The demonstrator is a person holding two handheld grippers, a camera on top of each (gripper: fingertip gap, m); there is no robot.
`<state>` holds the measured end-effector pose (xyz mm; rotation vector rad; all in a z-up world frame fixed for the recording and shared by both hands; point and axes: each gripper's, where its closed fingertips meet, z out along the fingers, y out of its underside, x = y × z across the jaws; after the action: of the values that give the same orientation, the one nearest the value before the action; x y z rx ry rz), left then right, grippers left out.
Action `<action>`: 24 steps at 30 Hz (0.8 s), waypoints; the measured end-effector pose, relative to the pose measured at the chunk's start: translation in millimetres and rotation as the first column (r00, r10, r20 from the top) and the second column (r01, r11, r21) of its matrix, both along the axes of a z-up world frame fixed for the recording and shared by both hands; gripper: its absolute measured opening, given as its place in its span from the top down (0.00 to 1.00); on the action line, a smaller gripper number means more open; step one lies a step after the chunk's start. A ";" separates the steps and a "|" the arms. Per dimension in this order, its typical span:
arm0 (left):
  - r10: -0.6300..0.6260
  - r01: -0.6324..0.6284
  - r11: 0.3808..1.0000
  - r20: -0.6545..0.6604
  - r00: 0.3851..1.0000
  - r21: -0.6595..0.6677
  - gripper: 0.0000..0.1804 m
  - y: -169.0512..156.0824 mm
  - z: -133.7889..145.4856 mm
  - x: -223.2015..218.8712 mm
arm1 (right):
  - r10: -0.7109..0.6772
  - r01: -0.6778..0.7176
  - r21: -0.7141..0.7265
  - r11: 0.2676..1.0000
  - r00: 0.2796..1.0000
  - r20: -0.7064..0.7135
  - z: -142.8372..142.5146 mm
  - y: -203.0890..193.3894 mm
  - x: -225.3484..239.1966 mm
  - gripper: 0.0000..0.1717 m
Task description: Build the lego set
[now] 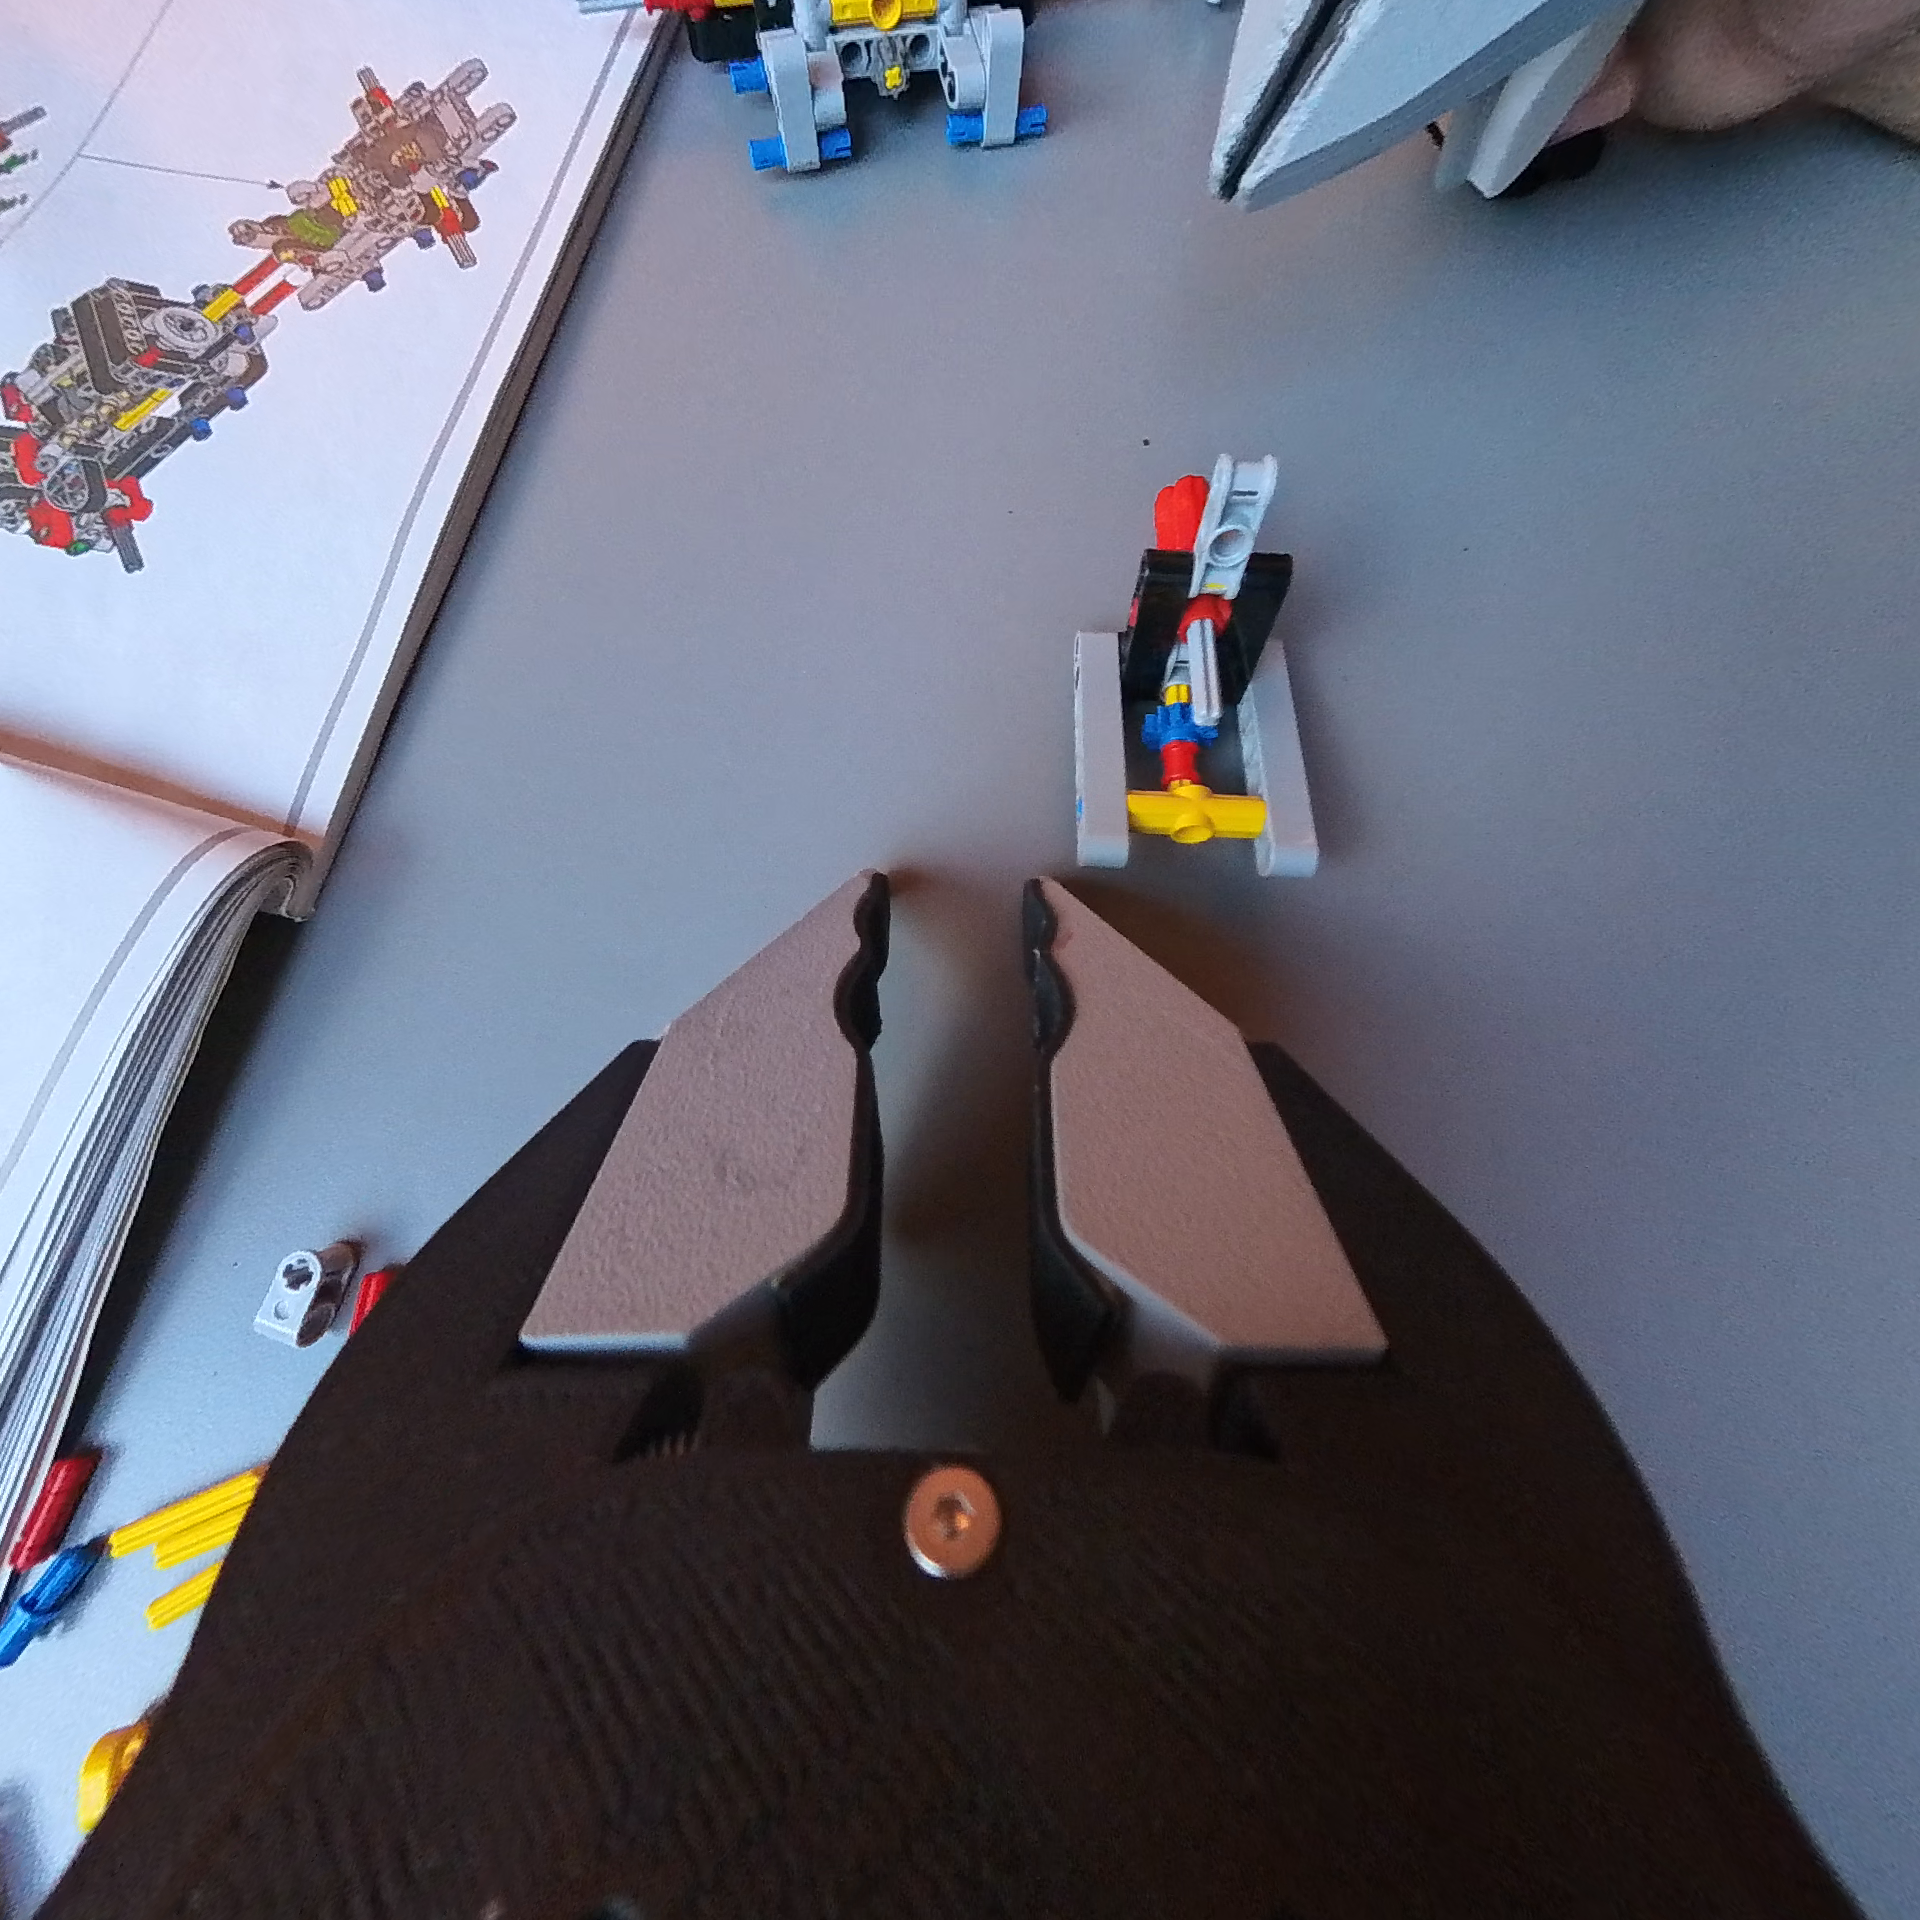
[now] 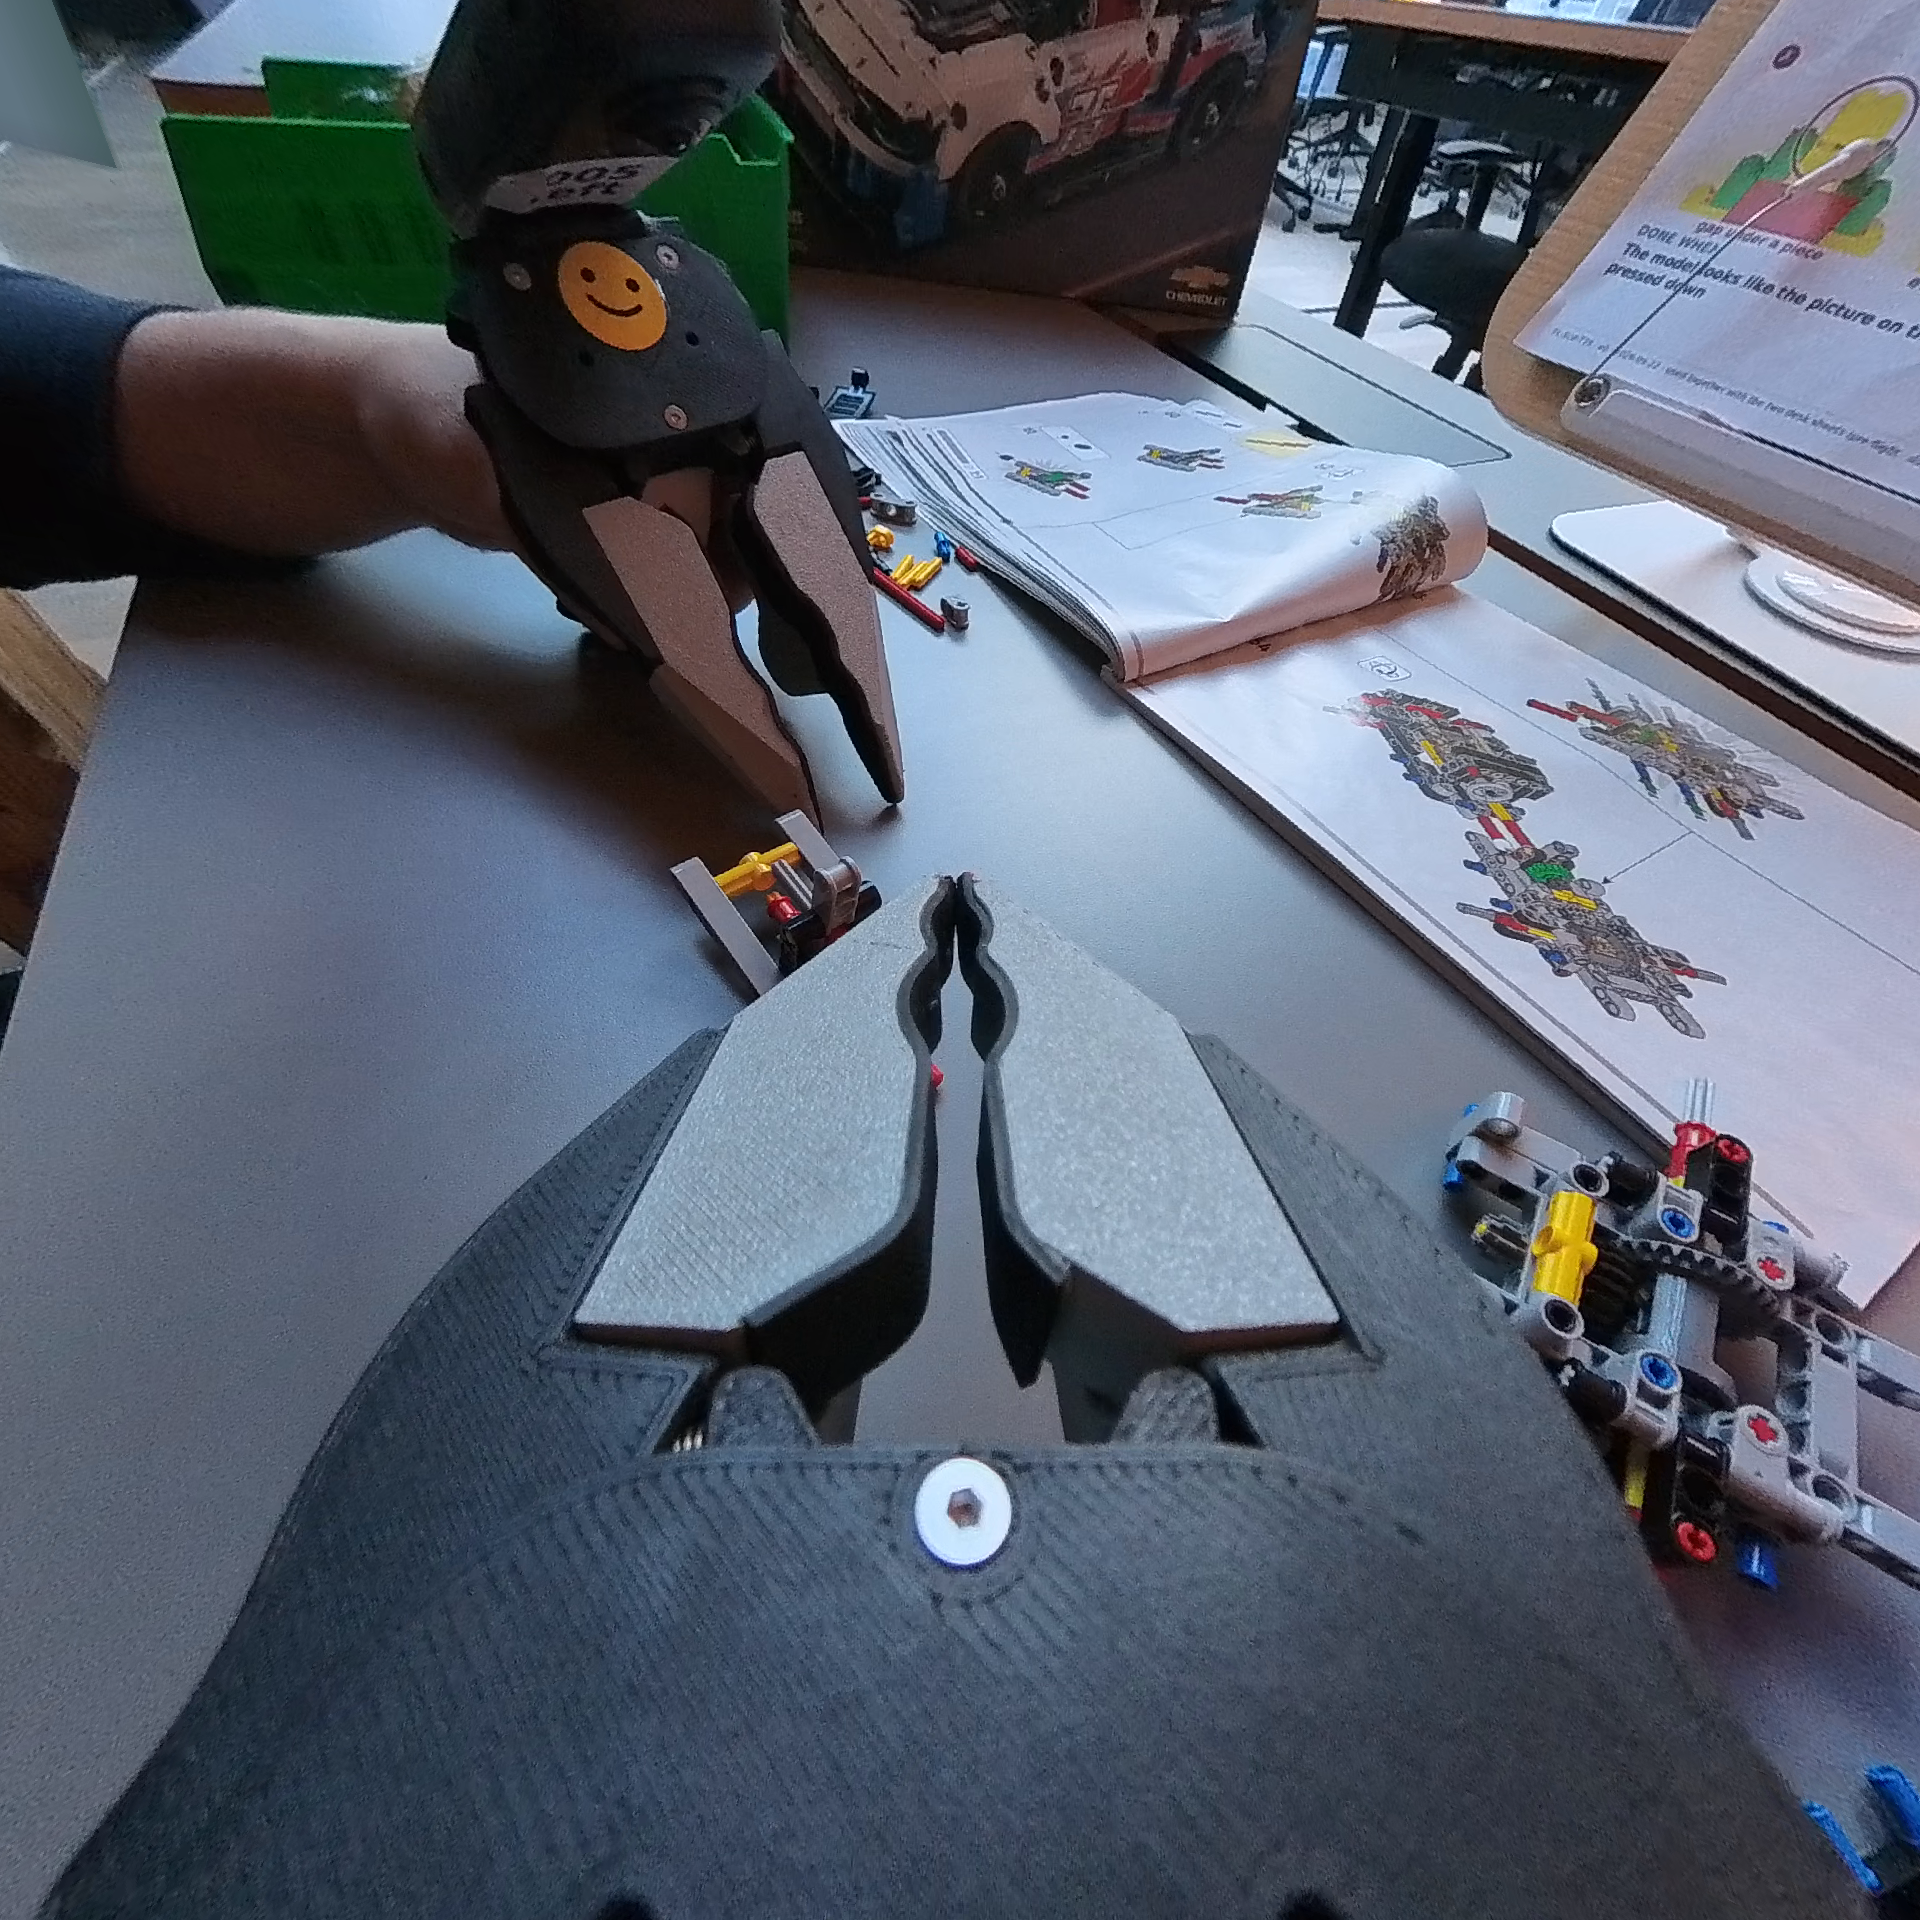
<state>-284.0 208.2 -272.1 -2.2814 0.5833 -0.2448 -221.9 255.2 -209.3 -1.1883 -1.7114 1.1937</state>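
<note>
My left gripper (image 1: 958,894) is open with nothing between its fingers, low over the grey table (image 1: 727,623). A small brick assembly (image 1: 1195,707) with two grey beams, a black block, a red axle, a blue gear and a yellow cross piece lies on the table just ahead and to the right of its tips. In the right wrist view the left gripper (image 2: 852,802) stands tip-down beside that assembly (image 2: 779,904), apart from it. My right gripper (image 2: 956,885) is shut, its pads meeting at the tips, just right of the assembly. It also shows in the left wrist view (image 1: 1288,135).
An open instruction book (image 1: 260,364) lies along the left, also in the right wrist view (image 2: 1507,810). A larger grey assembly (image 2: 1662,1330) sits at the right. Loose small parts (image 1: 177,1538) lie near the book. A green bin (image 2: 312,218) and a picture box (image 2: 1039,156) stand behind. My right fingertips sit around 11 cm from my left ones.
</note>
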 end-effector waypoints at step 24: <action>-0.021 0.021 0.999 0.000 1.000 0.050 0.89 -4.7 21.7 1.3 | -0.009 0.009 -0.002 1.000 1.000 -0.028 4.2 1.6 1.3 1.00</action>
<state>-282.7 203.6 -250.4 -2.2276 0.6072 -0.2383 -220.6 256.8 -205.1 -1.1741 -1.6831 1.2018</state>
